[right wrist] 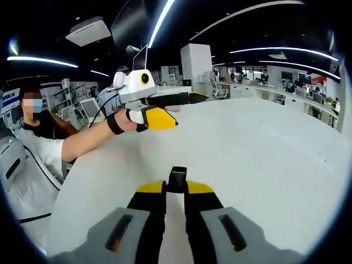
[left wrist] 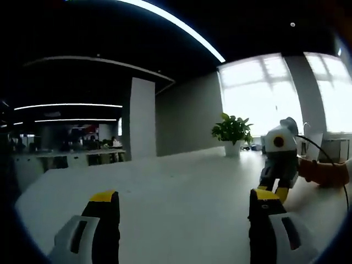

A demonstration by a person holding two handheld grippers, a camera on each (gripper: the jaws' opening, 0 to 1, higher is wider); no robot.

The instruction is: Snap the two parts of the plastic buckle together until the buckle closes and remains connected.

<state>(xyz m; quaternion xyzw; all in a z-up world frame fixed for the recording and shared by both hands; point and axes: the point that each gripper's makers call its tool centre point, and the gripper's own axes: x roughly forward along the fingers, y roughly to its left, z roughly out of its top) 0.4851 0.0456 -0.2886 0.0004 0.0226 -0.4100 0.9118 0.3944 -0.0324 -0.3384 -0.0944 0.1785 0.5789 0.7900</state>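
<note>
In the right gripper view, my right gripper (right wrist: pixel 176 187) has its yellow-tipped jaws drawn close on a small black buckle part (right wrist: pixel 177 177), which sticks out past the tips above the white table (right wrist: pixel 264 159). My left gripper (right wrist: pixel 184 108) is held by a person's hand at upper left, jaws spread with nothing between them. In the left gripper view, my left gripper (left wrist: pixel 184 198) stands open over the table (left wrist: pixel 176 176). The right gripper (left wrist: pixel 273 190) hangs at the right, tips pointing down; what it holds is too small to make out there.
A potted plant (left wrist: pixel 232 131) stands at the table's far edge before bright windows (left wrist: pixel 264 93). A person (right wrist: pixel 38 137) is at the table's left side, arm stretched over it. Office desks (right wrist: pixel 308 99) lie behind the table.
</note>
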